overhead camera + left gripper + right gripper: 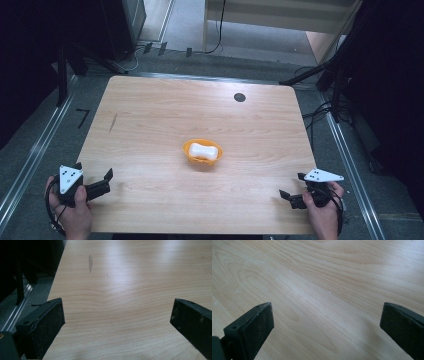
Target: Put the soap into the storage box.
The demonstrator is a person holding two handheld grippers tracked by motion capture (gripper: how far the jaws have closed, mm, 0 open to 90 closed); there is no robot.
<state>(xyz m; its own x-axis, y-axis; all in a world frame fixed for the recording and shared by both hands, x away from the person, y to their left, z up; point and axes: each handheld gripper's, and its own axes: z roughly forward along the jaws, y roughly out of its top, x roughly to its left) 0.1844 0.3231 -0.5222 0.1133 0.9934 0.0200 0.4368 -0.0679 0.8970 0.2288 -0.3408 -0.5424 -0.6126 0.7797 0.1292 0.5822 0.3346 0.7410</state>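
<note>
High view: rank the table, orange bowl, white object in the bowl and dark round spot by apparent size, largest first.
1. table
2. orange bowl
3. white object
4. dark round spot

We see a laboratory recording station: a bare wooden table (150,115) on grey carpet, flanked by floor rails (37,145), dark stands (62,75), trailing cables (317,112) and black curtains (395,75).

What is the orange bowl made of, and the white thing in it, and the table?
The orange bowl looks like smooth plastic: one even, bright colour with a slight sheen. The white thing in it is lumpy and matte, perhaps foam or soft plastic; too small to tell. The table looks like pale wood or wood laminate: wavy grain lines with soft glare.
</note>
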